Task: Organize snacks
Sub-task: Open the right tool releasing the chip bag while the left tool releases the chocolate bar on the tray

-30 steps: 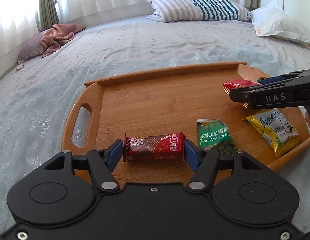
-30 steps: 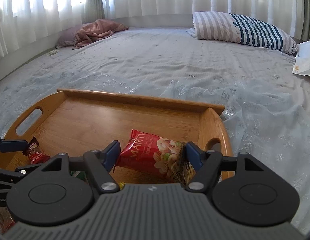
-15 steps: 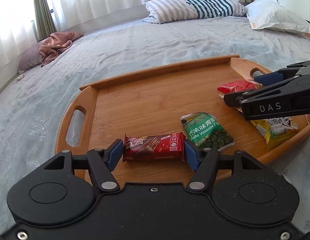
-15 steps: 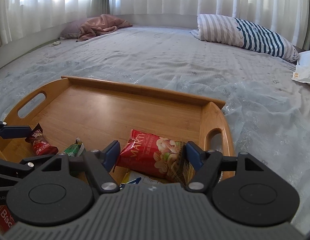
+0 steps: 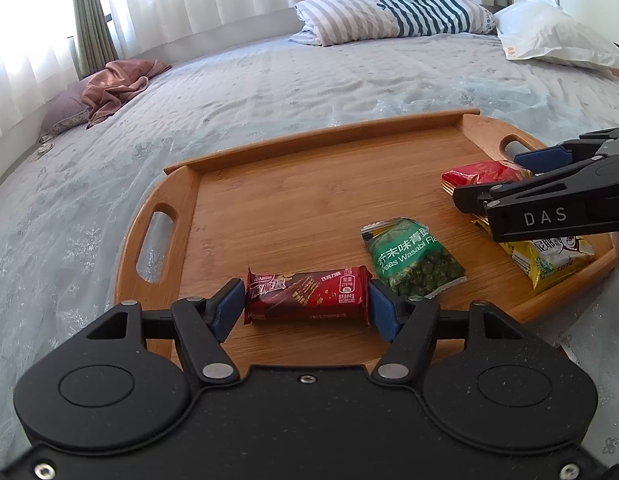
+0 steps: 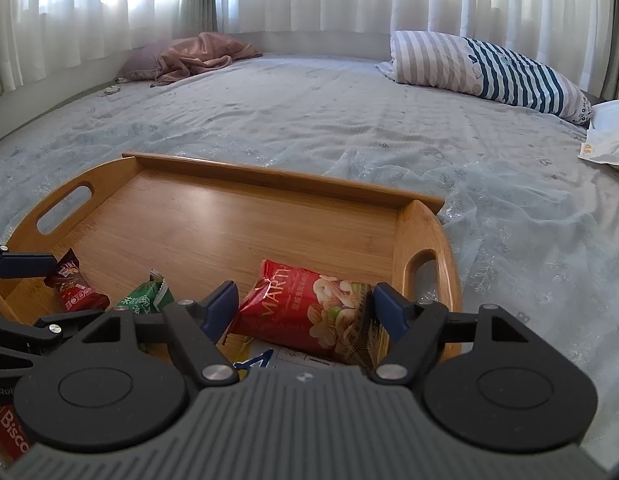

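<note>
Snacks sit on the tray (image 5: 181,184): your left gripper (image 5: 307,304) pinches the light, crushable wafer bar (image 5: 307,298) by its ends, your right gripper (image 6: 305,312), jaws just opening, stands loose round the crinkly nut bag (image 6: 309,308).

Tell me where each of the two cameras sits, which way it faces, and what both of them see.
Left wrist: sits on the left gripper, facing along its fingers down onto the wooden tray; a red wafer bar lies between its pads, and the right gripper enters from the right.
Right wrist: sits on the right gripper, facing the tray's right handle end; its jaws have just been opening around the red nut bag.
Shared: tray, wafer bar, green wasabi pea pack, striped pillow, pink cloth.
</note>
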`<state>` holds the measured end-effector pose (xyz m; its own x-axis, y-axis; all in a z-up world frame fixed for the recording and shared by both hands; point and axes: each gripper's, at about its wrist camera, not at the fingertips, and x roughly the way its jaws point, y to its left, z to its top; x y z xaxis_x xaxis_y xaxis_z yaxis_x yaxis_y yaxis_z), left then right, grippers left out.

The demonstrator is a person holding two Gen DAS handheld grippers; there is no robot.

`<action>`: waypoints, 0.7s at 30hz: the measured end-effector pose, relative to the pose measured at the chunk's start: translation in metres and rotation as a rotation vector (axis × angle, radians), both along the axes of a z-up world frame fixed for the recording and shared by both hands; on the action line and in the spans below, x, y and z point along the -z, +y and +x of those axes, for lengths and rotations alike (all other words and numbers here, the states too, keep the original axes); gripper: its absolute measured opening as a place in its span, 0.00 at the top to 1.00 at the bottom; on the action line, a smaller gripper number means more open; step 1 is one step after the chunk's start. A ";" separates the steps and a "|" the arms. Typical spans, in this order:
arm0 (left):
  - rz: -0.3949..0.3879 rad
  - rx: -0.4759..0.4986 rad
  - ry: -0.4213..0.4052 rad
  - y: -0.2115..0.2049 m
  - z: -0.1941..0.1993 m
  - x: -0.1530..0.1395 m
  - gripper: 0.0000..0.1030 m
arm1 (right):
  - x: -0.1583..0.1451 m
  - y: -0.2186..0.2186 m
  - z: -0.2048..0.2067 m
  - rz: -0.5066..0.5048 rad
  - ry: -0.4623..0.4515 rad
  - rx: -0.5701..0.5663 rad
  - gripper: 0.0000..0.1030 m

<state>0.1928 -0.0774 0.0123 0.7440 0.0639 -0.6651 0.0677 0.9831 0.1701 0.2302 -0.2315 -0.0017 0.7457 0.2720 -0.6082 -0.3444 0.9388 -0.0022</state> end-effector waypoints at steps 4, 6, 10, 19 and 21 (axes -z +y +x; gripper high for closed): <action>0.000 -0.011 0.000 0.003 0.000 -0.002 0.25 | -0.001 0.001 -0.003 0.007 -0.002 -0.012 0.14; 0.002 -0.010 -0.015 0.004 -0.003 -0.005 0.21 | -0.002 0.002 -0.006 0.006 -0.011 -0.018 0.13; -0.015 -0.007 -0.031 0.010 -0.009 -0.013 0.17 | -0.007 0.003 -0.012 0.006 -0.026 -0.017 0.11; -0.084 0.019 -0.055 0.026 -0.037 -0.031 0.14 | -0.019 -0.003 -0.033 0.053 -0.048 -0.004 0.10; -0.100 0.027 -0.062 0.030 -0.046 -0.035 0.14 | -0.022 -0.004 -0.040 0.063 -0.054 -0.004 0.09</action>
